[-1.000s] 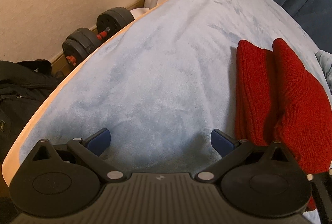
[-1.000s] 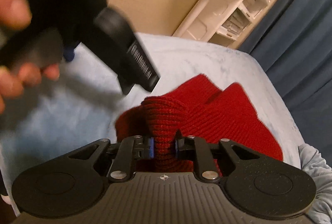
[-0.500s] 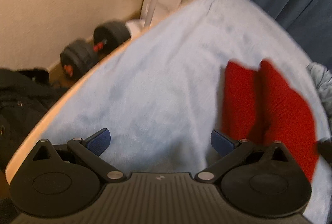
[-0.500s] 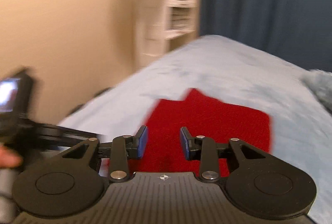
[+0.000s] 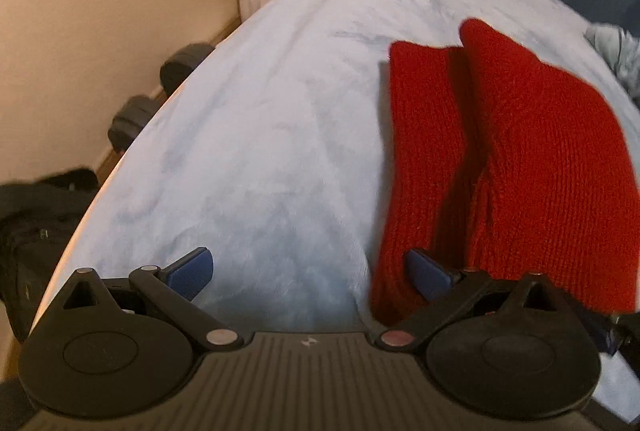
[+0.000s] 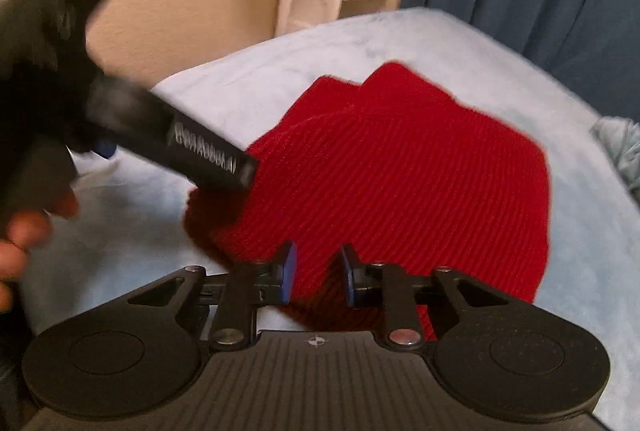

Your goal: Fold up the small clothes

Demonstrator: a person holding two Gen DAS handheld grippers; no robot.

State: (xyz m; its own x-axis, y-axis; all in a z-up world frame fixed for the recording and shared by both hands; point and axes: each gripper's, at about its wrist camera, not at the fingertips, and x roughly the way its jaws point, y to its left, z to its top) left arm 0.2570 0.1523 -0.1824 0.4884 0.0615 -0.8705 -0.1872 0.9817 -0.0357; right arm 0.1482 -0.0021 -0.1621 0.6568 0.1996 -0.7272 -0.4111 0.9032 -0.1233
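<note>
Lay spread over the pale blue blanket point(image 5: 280, 119) toward its right side: a red knitted garment point(image 6: 400, 183), long axis running away from the cameras, two rounded ends pointing at the far edge of the bed, near end reaching down to the grippers. Hung over bare blanket just left of it with blue pads far apart and nothing gripped: the left gripper point(image 5: 310, 271), right pad point(image 5: 428, 273) in front of the garment's near left edge, contact there not clear. Hovered over the garment's near hem with a narrow gap between the pads, jaws closing, red knit seen through the gap but not pinched: the right gripper point(image 6: 318, 271). Blurred at the left of the right wrist view: the left gripper's body and a hand point(image 6: 24, 231) on it. Half hidden past the bed edge: dark dumbbells point(image 5: 160, 91). Cut off at the right rim: a grey-blue cloth point(image 5: 616, 51).
</note>
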